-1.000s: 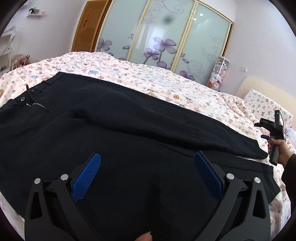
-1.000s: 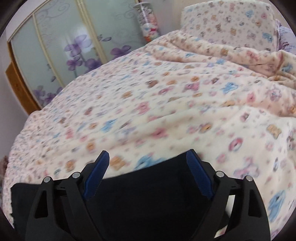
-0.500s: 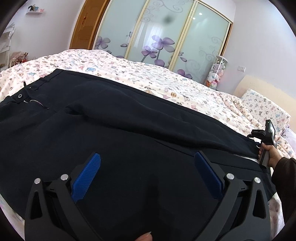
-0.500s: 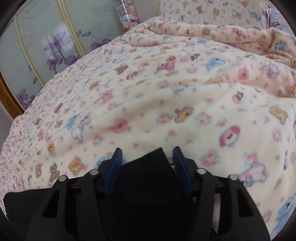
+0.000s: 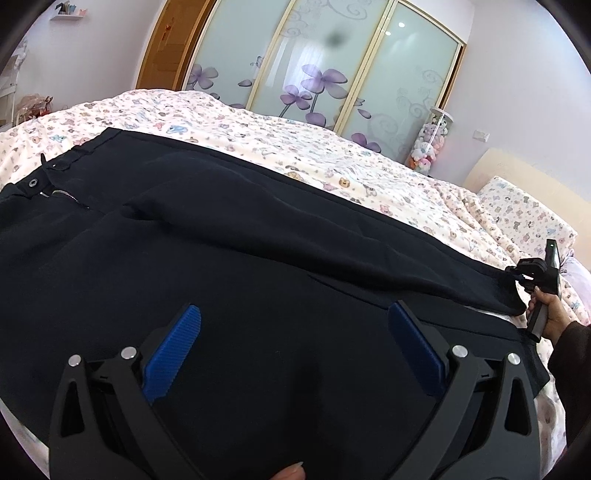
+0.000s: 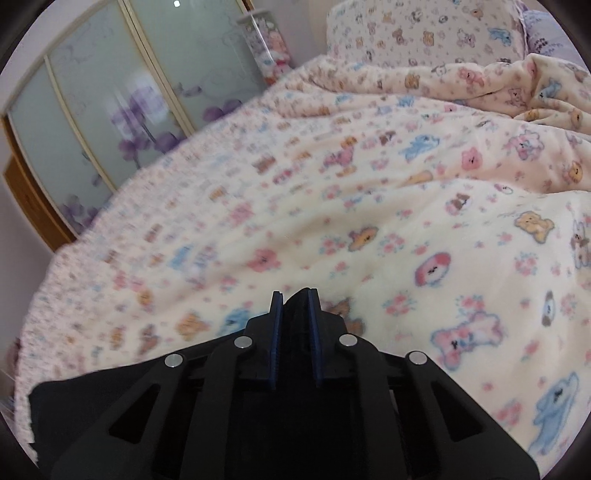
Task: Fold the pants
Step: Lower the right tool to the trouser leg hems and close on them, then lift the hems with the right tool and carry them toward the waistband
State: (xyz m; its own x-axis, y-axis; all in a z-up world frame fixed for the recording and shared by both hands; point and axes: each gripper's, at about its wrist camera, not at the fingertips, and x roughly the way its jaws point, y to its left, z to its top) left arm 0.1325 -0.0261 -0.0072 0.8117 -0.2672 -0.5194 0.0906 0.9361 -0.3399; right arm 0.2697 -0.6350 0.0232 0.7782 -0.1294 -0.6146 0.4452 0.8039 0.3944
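Black pants [image 5: 258, 240] lie spread across the bed, waistband and zipper [image 5: 62, 194] at the left, legs running right. My left gripper [image 5: 294, 310] hovers open just above the near leg, nothing between its blue pads [image 5: 173, 347]. At the far right a hand holds my right gripper [image 5: 517, 275] at the hem of the far leg. In the right wrist view the right gripper [image 6: 295, 295] has its jaws closing, and a bunched fold of the black hem [image 6: 295, 306] is pinched between the blue pads. More black cloth [image 6: 74, 398] shows at the lower left.
The bed is covered by a cream blanket [image 6: 406, 206] printed with bears. A matching pillow [image 6: 424, 33] and headboard [image 5: 517, 173] lie at the right end. Sliding wardrobe doors [image 5: 314, 62] with purple flowers stand behind, and a tall jar of plush toys [image 5: 428, 144] stands beside them.
The right gripper moved in over the far leg's hem and its jaws went from wide apart to nearly together on the cloth. The left gripper stayed in place, open.
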